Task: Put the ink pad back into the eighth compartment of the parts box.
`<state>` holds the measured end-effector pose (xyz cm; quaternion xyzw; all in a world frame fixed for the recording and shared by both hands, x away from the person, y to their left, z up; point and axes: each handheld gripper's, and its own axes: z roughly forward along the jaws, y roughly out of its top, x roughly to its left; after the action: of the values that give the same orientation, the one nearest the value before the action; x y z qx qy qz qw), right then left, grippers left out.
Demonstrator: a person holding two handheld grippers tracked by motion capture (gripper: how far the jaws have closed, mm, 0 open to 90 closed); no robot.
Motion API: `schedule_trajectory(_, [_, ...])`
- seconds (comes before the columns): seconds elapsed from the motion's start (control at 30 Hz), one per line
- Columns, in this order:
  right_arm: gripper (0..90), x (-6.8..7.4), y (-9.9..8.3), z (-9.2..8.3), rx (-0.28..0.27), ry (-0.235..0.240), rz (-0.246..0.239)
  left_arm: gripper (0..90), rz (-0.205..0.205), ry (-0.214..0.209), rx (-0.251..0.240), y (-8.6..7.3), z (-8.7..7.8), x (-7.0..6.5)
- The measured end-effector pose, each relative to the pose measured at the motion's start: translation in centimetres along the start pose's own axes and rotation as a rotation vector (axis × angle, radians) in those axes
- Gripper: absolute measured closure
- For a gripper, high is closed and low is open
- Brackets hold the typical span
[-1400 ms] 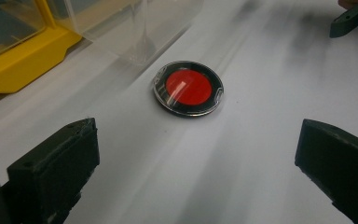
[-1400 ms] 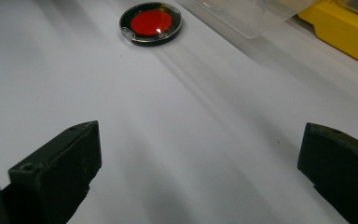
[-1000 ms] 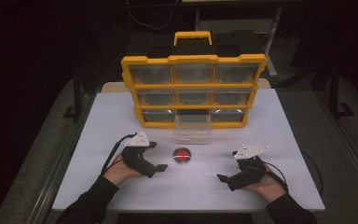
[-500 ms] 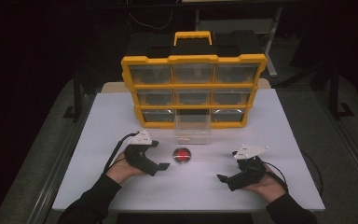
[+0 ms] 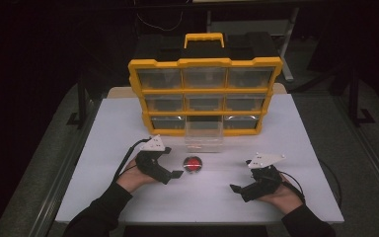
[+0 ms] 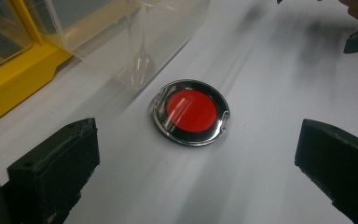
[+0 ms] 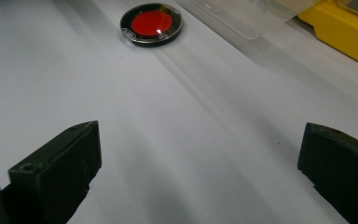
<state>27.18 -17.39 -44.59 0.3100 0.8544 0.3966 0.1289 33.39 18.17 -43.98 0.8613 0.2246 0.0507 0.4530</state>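
Observation:
A round red disc in a black and clear case (image 5: 193, 164) lies flat on the white table, just in front of a pulled-out clear drawer (image 5: 204, 134). My left gripper (image 5: 176, 174) rests on the table to the disc's left, open, and its tips point at the disc (image 6: 191, 111), which sits a short way ahead of the jaws. My right gripper (image 5: 233, 188) lies open on the table at the right, nothing between its jaws. The disc (image 7: 151, 23) shows far ahead of it.
A yellow organizer (image 5: 205, 94) with several clear drawers stands upright at the back of the table. Its bottom middle drawer (image 6: 126, 28) is pulled out onto the table. The white tabletop (image 5: 296, 133) spreads on both sides, and black cables trail from both grippers.
My left gripper has moved slightly forward and right, closer to the disc. The right gripper and the disc have stayed in place.

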Motion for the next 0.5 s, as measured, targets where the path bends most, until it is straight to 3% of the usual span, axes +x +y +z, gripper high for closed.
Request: schedule_trajectory(0.5, [0.0, 0.0, 0.0, 0.0, -0.003, 0.002, 0.002, 0.0, 0.005, -0.001, 0.006, 0.5, 1.2, 0.0])
